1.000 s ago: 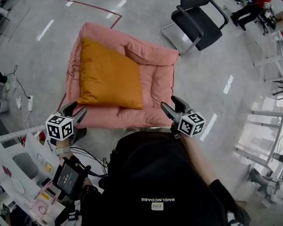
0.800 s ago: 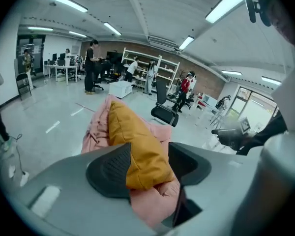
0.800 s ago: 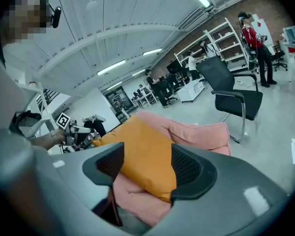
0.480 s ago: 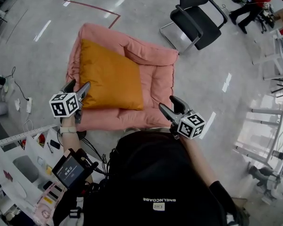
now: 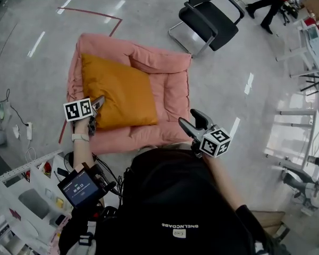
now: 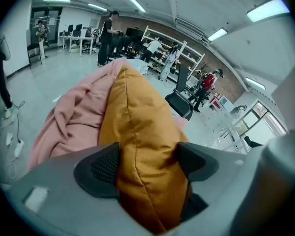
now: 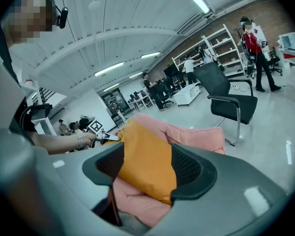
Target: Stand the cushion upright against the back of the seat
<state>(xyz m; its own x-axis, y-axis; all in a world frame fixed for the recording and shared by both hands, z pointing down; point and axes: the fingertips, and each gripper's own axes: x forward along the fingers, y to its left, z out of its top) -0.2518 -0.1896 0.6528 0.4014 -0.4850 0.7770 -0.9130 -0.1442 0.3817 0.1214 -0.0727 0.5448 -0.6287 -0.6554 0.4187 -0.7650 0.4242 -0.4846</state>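
An orange cushion (image 5: 117, 92) lies flat on the left part of a pink padded floor seat (image 5: 170, 84), whose raised back (image 5: 133, 49) runs along the far side. My left gripper (image 5: 97, 110) is at the cushion's near left corner. Its jaws are opening, and in the left gripper view the cushion (image 6: 137, 132) fills the gap between them (image 6: 145, 163). My right gripper (image 5: 194, 122) hangs open over the seat's near right edge with nothing held. The right gripper view shows the cushion (image 7: 147, 159) farther off, beyond the jaws.
A black office chair (image 5: 207, 17) stands just behind the seat at the right. Cables and a power strip (image 5: 29, 132) lie on the floor at left. A white rack (image 5: 21, 195) is at the lower left. People stand far back.
My left gripper has moved forward and down from the seat's near left edge onto the cushion's corner, and its jaws have spread. The right gripper has stayed where it was.
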